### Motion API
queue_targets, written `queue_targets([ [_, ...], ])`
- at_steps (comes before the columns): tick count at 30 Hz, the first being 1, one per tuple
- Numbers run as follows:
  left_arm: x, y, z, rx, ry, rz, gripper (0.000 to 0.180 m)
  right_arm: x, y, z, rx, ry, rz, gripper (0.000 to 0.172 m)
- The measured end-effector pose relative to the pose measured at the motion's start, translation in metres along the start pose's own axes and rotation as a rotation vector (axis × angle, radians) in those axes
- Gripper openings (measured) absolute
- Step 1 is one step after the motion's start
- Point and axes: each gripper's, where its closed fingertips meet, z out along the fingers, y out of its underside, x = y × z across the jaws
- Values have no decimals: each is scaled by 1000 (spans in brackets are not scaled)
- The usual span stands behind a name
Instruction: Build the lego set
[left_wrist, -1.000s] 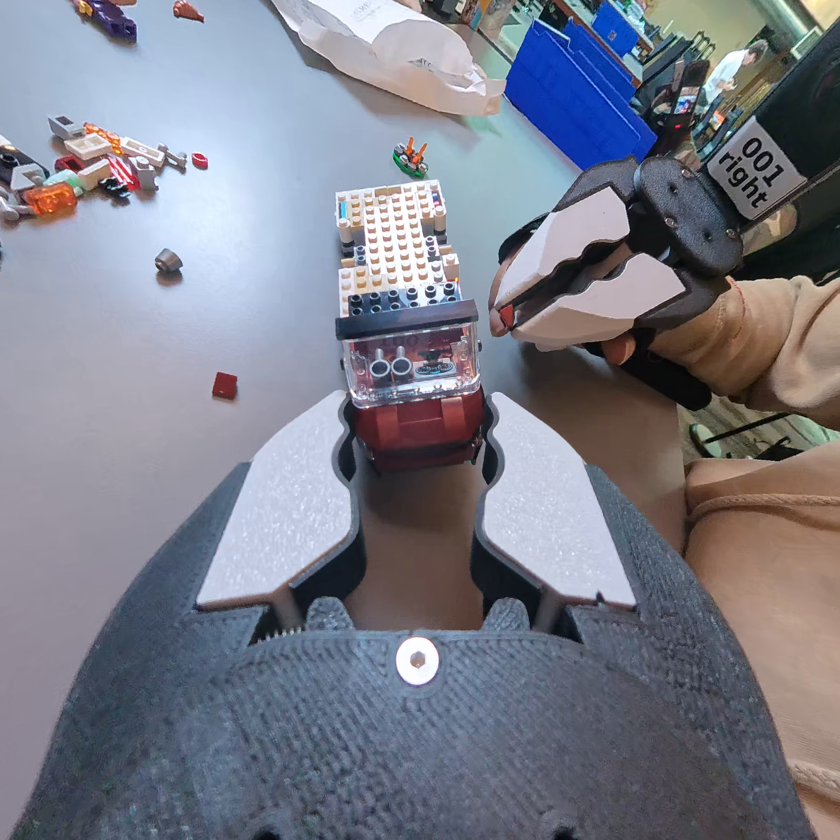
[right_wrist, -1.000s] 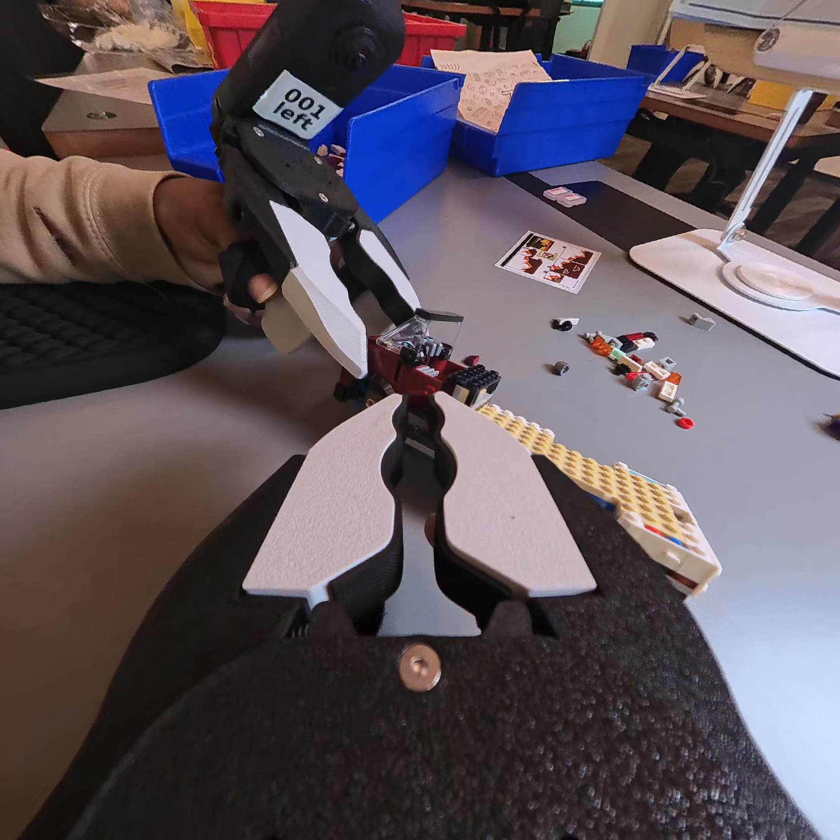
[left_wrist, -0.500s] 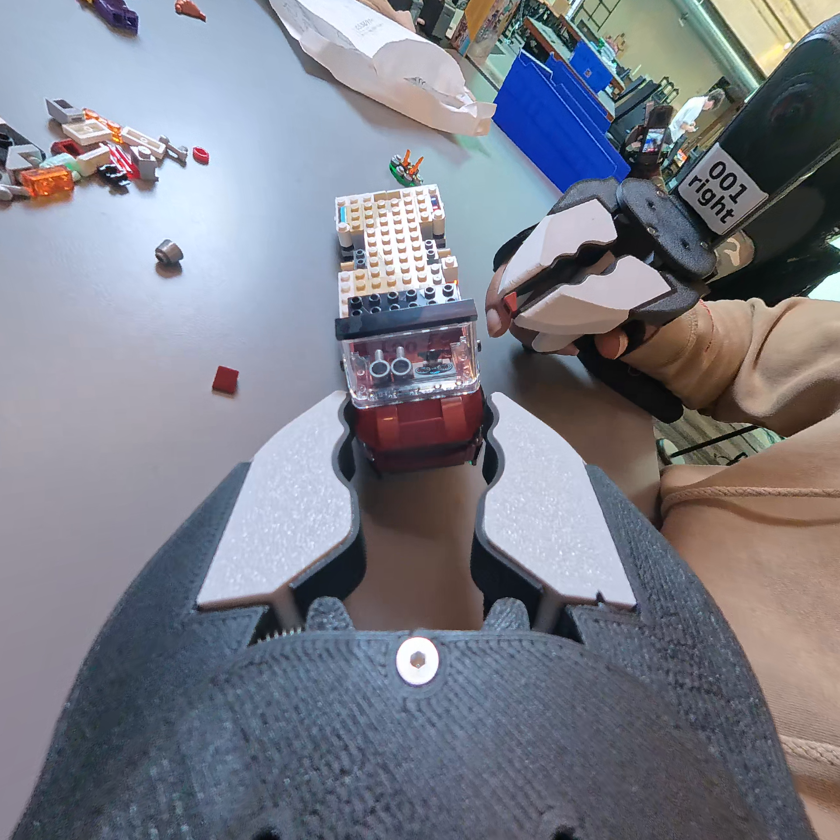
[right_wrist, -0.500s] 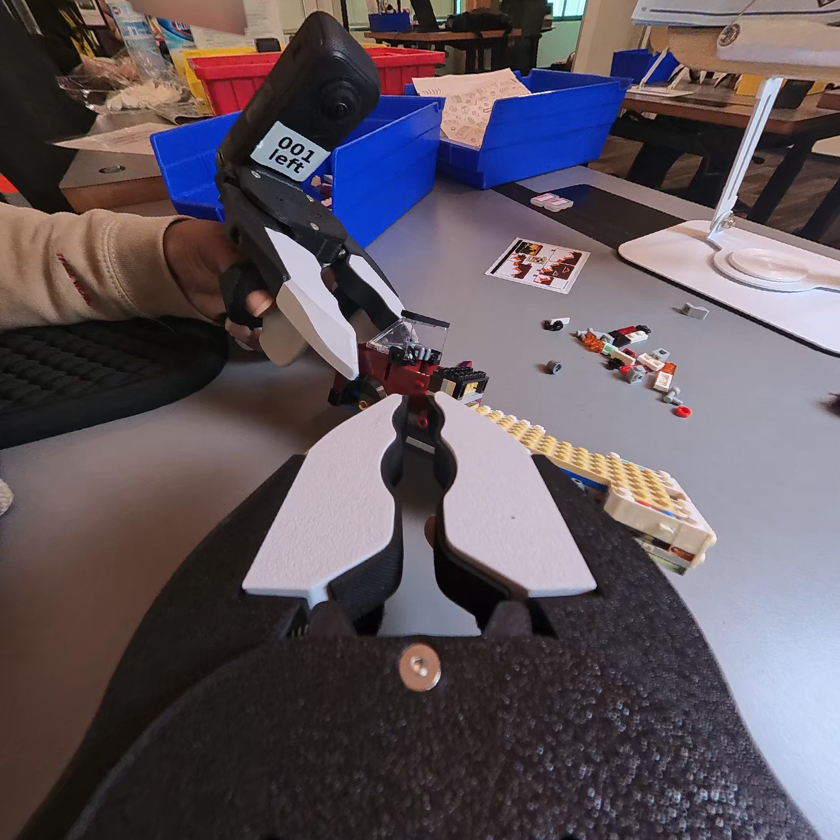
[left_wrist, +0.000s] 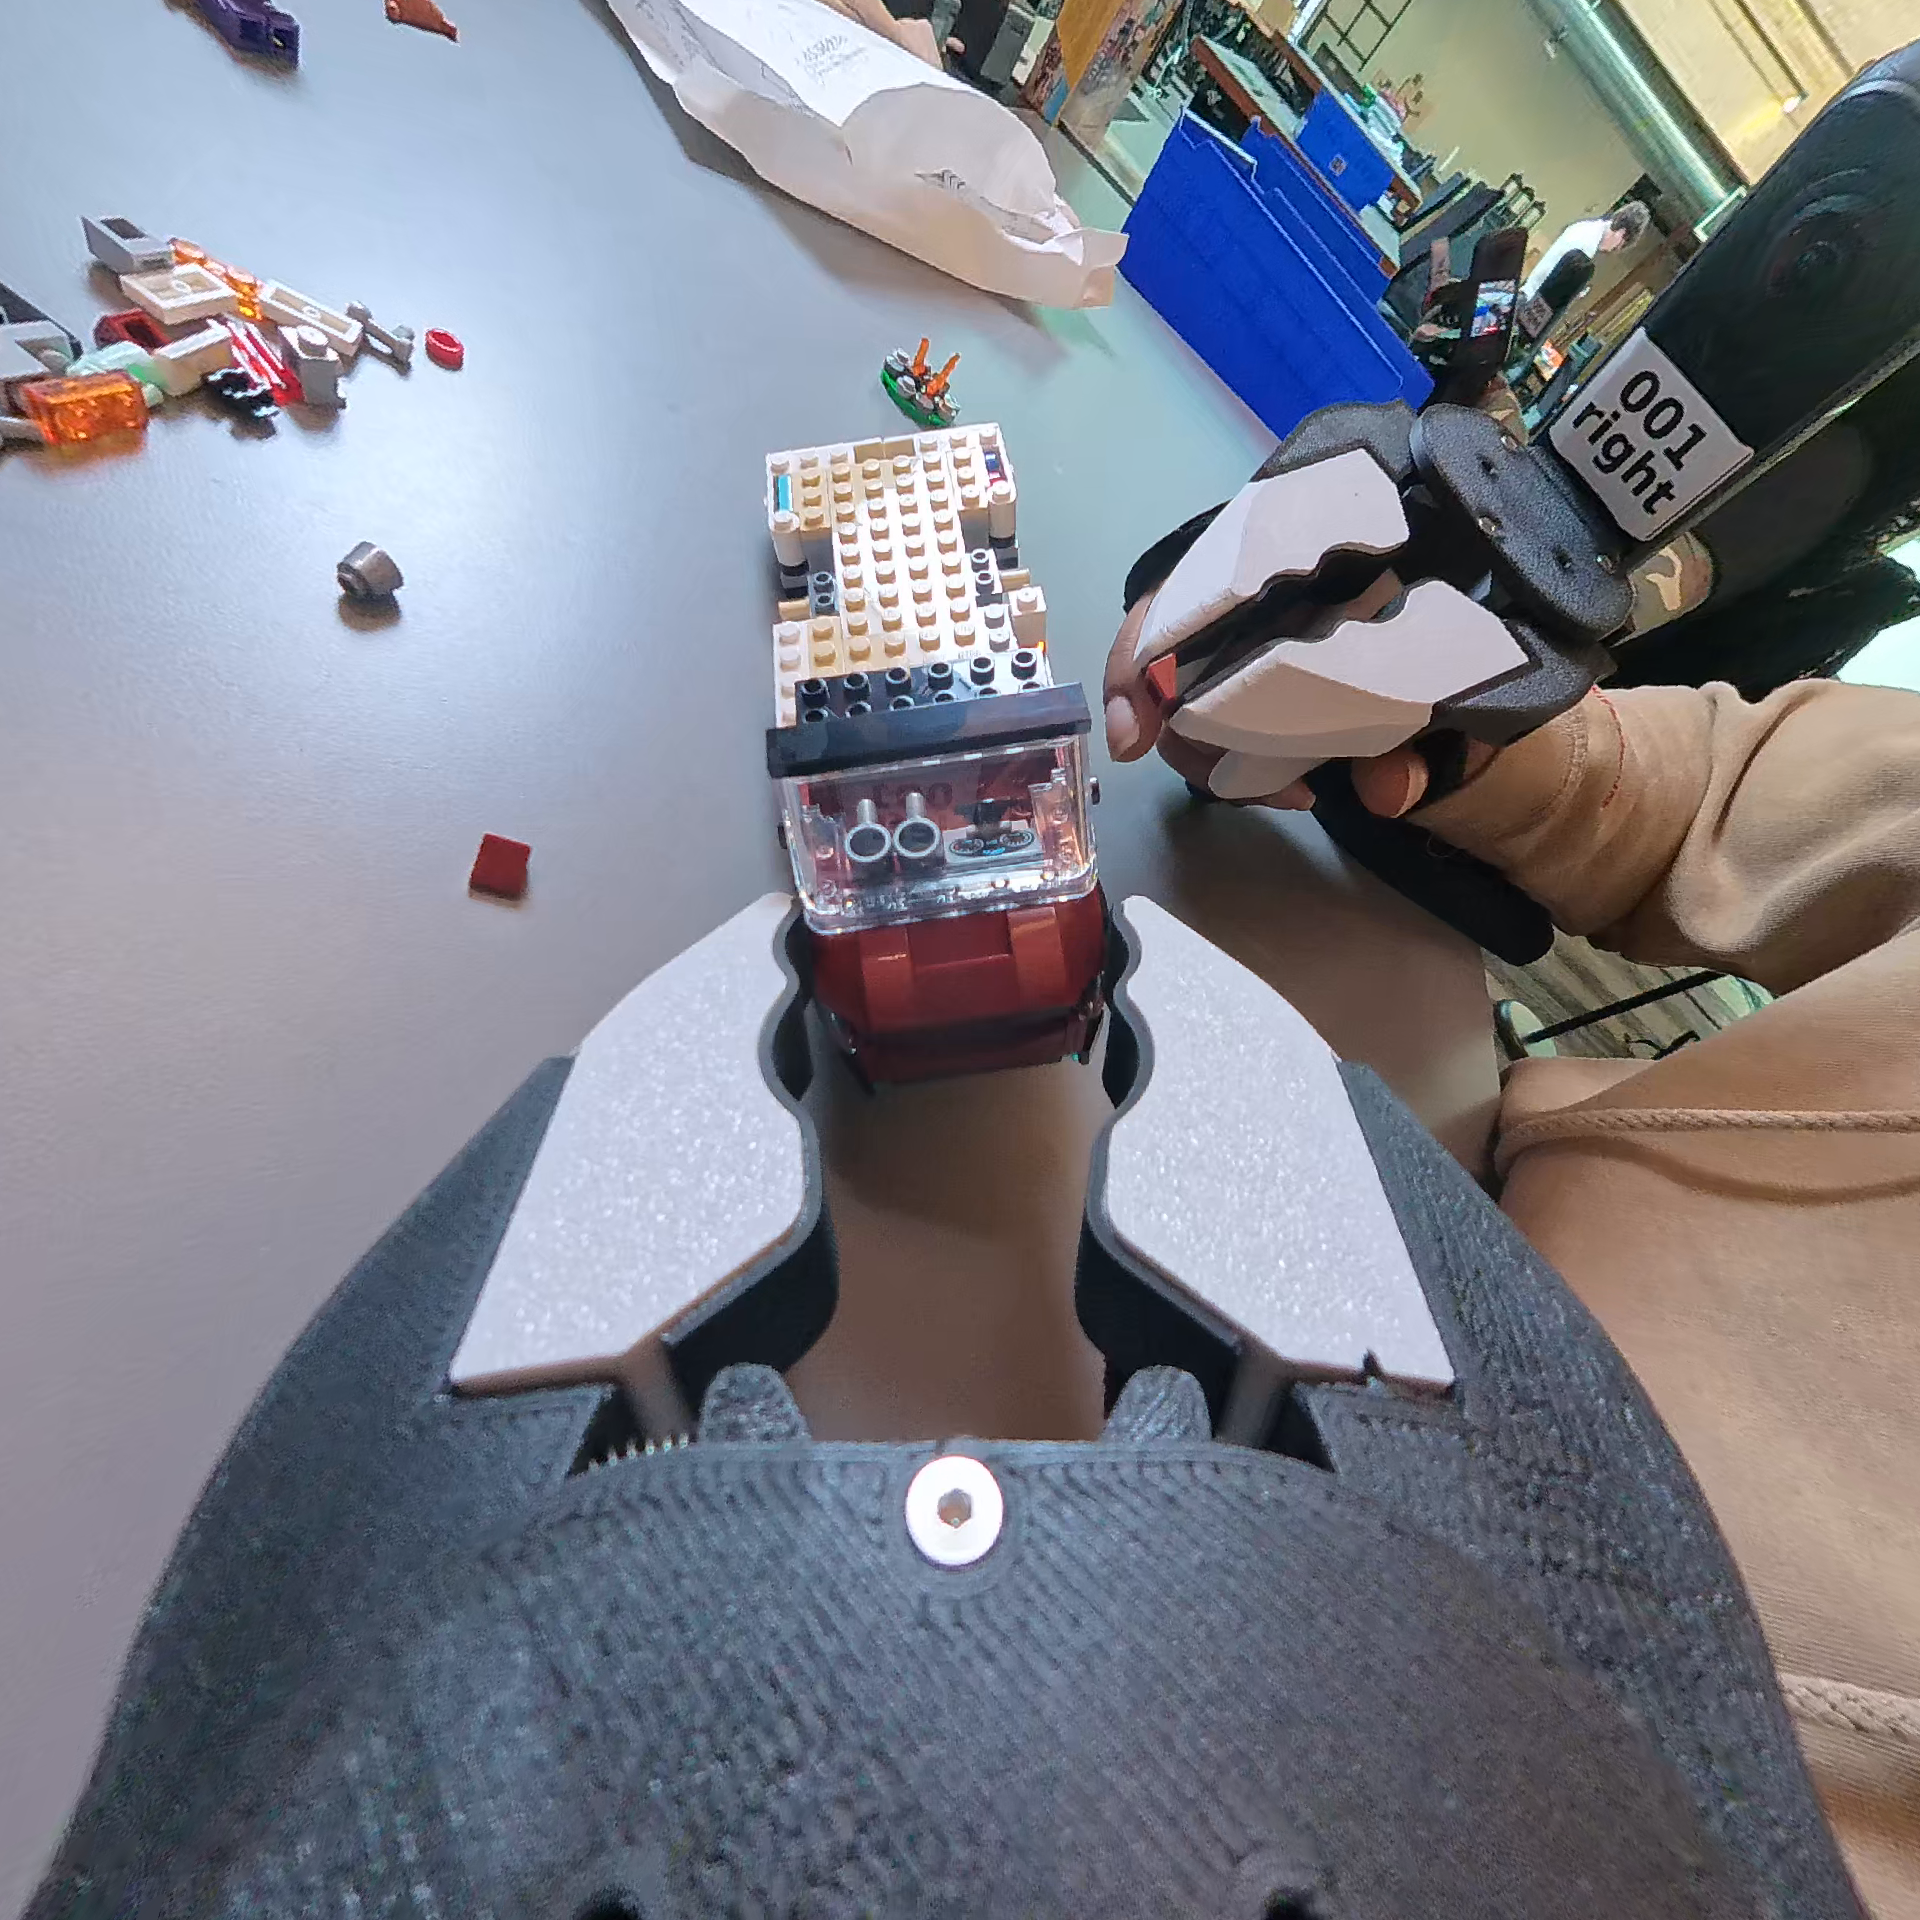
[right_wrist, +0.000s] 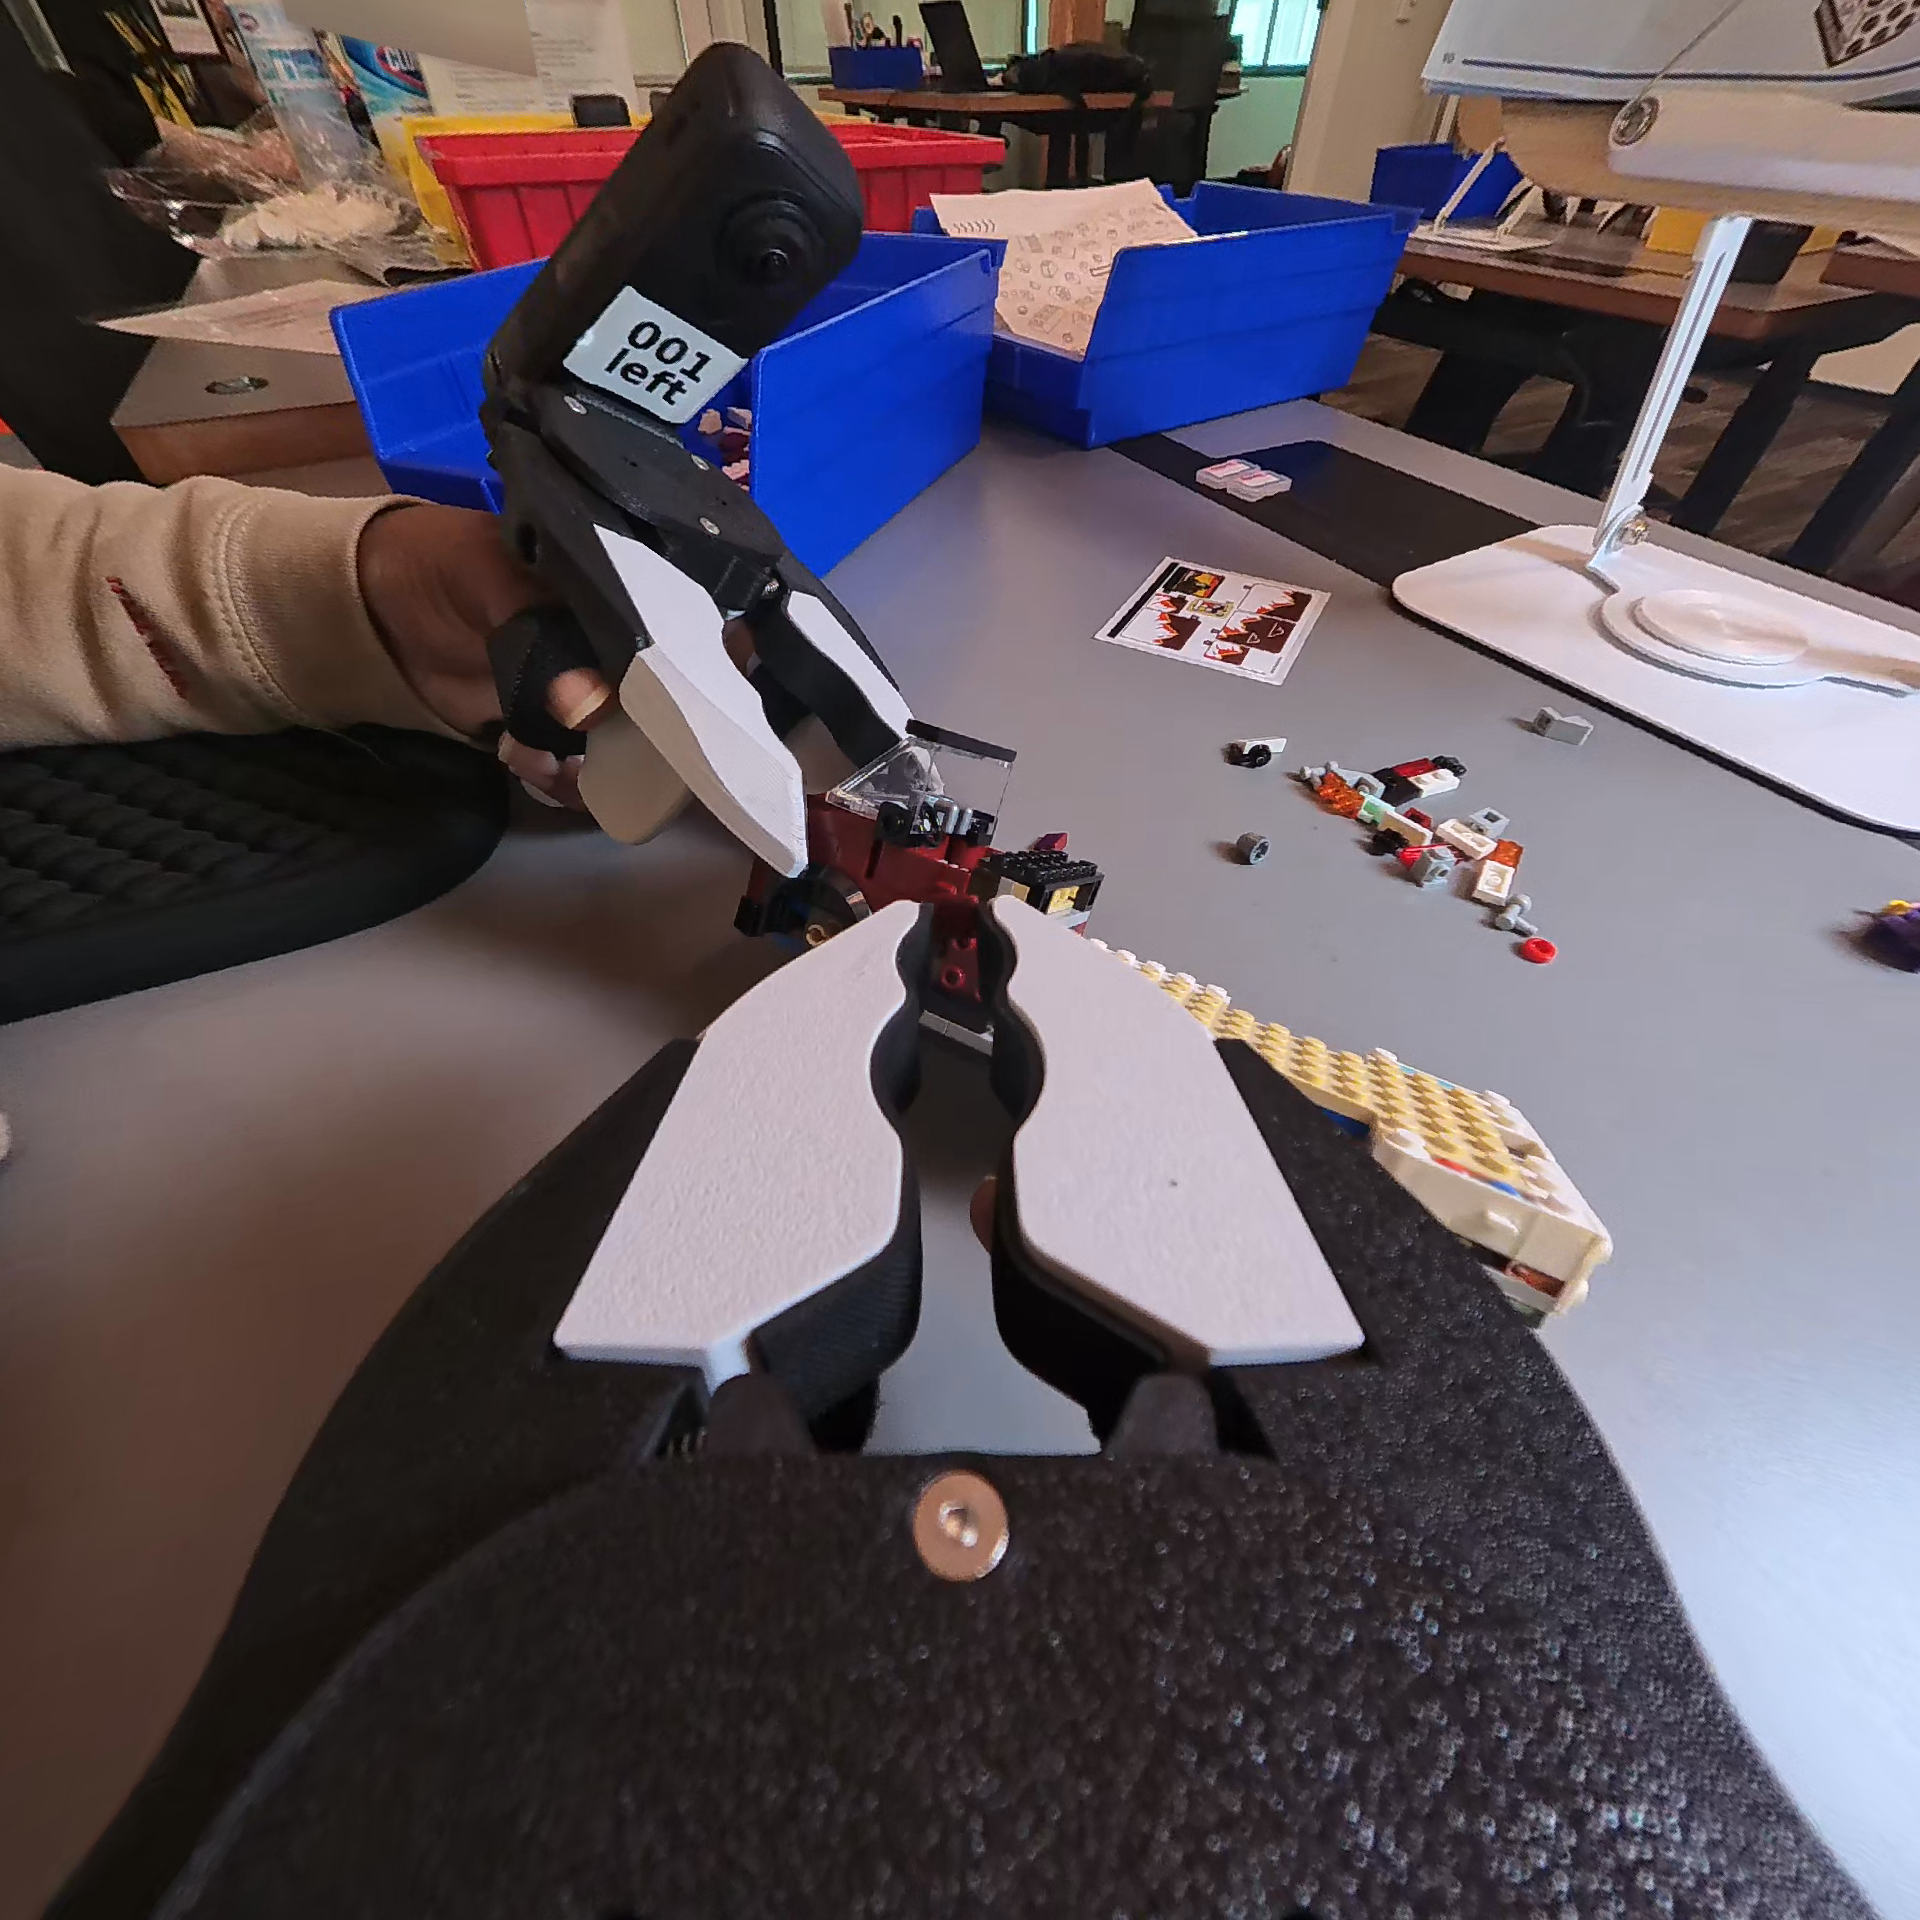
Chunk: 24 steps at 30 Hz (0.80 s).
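Observation:
My left gripper (left_wrist: 956, 935) is shut on the dark red front of a brick truck (left_wrist: 935, 831), with both pads against its sides. The truck has a clear windshield, a black roof plate and a long tan studded bed (left_wrist: 904, 540), and it rests on the grey table (left_wrist: 312, 1039). My right gripper (right_wrist: 956, 914) is shut on a small dark red brick piece (right_wrist: 961, 956), just beside the truck's cab (right_wrist: 914, 862). In the left wrist view the right gripper (left_wrist: 1164, 686) sits to the right of the windshield with the red piece (left_wrist: 1158, 675) at its tips. The left gripper (right_wrist: 842, 800) also shows in the right wrist view.
Loose small bricks (left_wrist: 208, 343) lie at the far left, with a red tile (left_wrist: 499, 864) and a grey cone (left_wrist: 366, 569) nearer. A white paper bag (left_wrist: 883, 156) and blue bins (right_wrist: 883, 364) stand at the back. A sticker sheet (right_wrist: 1210, 618) and a white lamp base (right_wrist: 1683, 634) lie to the right. My left gripper's tips are some 5 cm from the red tile (left_wrist: 499, 864).
Both grasps stay as they were. The right gripper has shifted only slightly beside the cab and its view has tilted up a little. The truck has not moved.

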Motion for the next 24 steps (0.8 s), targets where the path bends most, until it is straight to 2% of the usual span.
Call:
queue_targets([
  [24, -2, -1, 0, 8, 12, -9, 54, 2, 1, 1, -7, -13, 3, 8],
])
